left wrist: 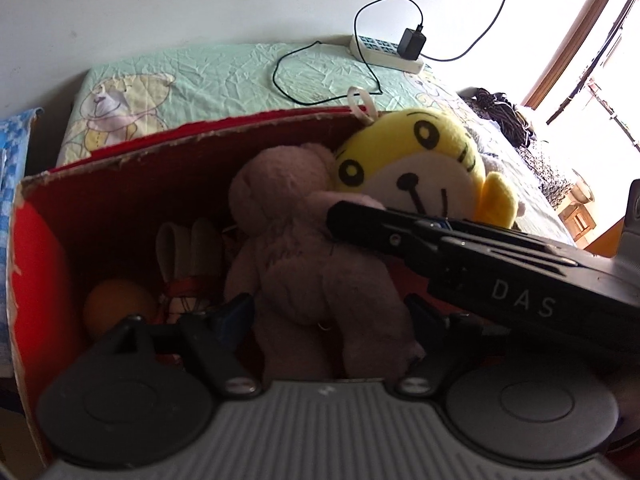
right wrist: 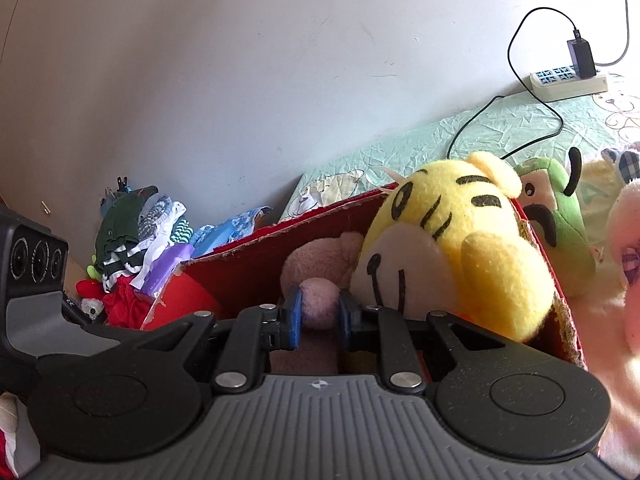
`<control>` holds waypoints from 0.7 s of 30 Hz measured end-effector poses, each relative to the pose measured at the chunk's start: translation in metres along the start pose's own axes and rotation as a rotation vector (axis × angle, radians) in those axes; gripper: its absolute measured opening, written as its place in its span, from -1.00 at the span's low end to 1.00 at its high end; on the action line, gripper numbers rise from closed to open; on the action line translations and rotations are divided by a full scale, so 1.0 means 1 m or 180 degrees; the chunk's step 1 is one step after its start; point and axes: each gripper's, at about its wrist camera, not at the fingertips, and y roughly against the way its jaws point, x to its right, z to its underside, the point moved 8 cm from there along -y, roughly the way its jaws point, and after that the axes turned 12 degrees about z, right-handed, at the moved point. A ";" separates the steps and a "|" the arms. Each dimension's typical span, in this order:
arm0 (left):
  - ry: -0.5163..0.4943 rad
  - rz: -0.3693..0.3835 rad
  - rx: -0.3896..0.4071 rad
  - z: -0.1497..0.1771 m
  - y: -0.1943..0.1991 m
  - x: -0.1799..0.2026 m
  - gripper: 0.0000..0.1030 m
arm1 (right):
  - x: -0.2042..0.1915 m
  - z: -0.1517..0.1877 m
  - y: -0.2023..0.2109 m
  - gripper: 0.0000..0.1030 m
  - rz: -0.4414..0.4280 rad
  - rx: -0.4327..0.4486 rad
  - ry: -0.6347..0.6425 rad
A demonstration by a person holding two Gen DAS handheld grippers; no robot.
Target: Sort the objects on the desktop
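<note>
Inside the red cardboard box (left wrist: 120,200), the left tongs (left wrist: 328,316) straddle the pink teddy bear's (left wrist: 304,248) lower body, released. The right tongs (right wrist: 319,316), reaching in from the right, clench its paw; yellow tiger plush (right wrist: 452,240) beside.

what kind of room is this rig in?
Most likely a bedroom: a bed with a cartoon-print sheet, a power strip lying on it, plush toys in a red cardboard box, and a clothes pile by the wall.
</note>
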 end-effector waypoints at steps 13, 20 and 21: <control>0.0252 -0.0055 -0.0192 0.012 -0.018 -0.012 0.70 | 0.001 0.004 -0.002 -0.64 0.0018 -0.0048 0.0134; 0.0214 -0.0192 -0.0201 0.012 -0.021 -0.012 0.75 | 0.000 0.005 -0.003 -0.64 0.0026 -0.0034 0.0154; 0.0203 -0.0228 -0.0198 0.012 -0.021 -0.011 0.77 | 0.001 0.004 -0.002 -0.64 0.0024 -0.0034 0.0157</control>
